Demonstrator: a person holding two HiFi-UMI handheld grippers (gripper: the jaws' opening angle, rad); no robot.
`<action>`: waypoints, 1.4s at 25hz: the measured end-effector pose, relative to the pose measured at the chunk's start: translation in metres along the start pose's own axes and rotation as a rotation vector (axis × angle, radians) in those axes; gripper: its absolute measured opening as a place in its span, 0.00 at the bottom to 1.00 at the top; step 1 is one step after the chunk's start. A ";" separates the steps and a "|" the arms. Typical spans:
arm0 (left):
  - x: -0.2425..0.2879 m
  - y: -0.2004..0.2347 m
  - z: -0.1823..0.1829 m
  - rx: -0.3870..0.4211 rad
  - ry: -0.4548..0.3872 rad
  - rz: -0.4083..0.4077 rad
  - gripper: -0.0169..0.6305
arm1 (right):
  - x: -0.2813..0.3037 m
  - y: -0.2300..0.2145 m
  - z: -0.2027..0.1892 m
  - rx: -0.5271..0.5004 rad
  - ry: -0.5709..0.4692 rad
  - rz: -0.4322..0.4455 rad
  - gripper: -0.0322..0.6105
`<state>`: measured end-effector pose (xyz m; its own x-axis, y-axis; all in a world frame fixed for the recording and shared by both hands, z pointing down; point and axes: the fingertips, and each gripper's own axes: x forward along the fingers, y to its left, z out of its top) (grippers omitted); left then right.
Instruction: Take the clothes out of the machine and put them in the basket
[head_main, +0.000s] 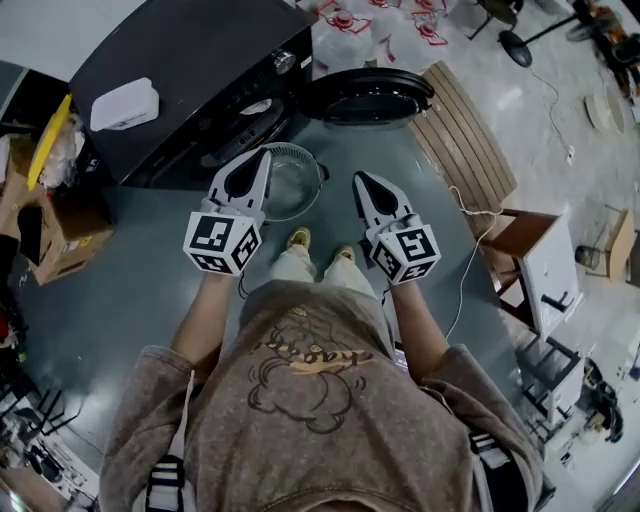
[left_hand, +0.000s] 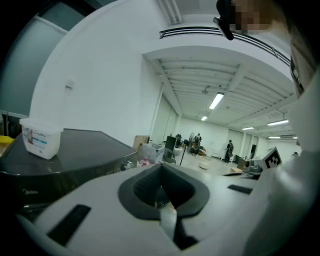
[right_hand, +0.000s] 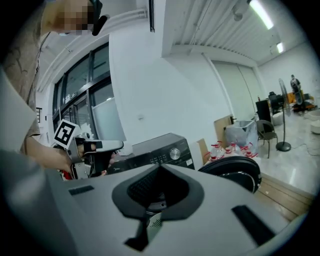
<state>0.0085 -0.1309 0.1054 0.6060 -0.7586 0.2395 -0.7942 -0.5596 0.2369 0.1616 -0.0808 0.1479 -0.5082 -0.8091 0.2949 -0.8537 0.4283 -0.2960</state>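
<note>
While nothing has yet been lifted from the black front-loading washing machine at the upper left of the head view, the step in hand looks like the reach toward its drum. The left gripper and the right gripper are both fully closed with nothing between their jaws, and they hang side by side at the centre of the frame, pointing toward the machine. Its round black door stands swung open at upper centre, and the pale, see-through round basket sits on the floor just in front of the opening, between the two grippers. No clothes can be made out in the dark opening from any view. To do this well, the person would probably open one pair of jaws before entering the drum, keep clear of the door, and bite a thick fold of cloth rather than an edge. The white plastic tub on the machine carries a bluish label, too small to read; the grey sweatshirt shows a script print, illegible from above.
</note>
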 end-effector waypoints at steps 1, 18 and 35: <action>-0.001 0.003 -0.003 -0.010 -0.003 0.025 0.03 | 0.006 0.000 -0.001 -0.006 0.010 0.029 0.05; 0.028 0.134 -0.176 -0.081 -0.092 0.259 0.03 | 0.194 -0.002 -0.152 -0.179 0.112 0.358 0.05; 0.067 0.227 -0.362 -0.023 -0.205 0.331 0.03 | 0.314 -0.046 -0.325 -0.275 0.008 0.462 0.05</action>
<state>-0.1148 -0.1882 0.5160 0.2936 -0.9491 0.1136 -0.9426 -0.2677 0.1999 0.0048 -0.2236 0.5491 -0.8381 -0.5086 0.1972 -0.5383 0.8297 -0.1479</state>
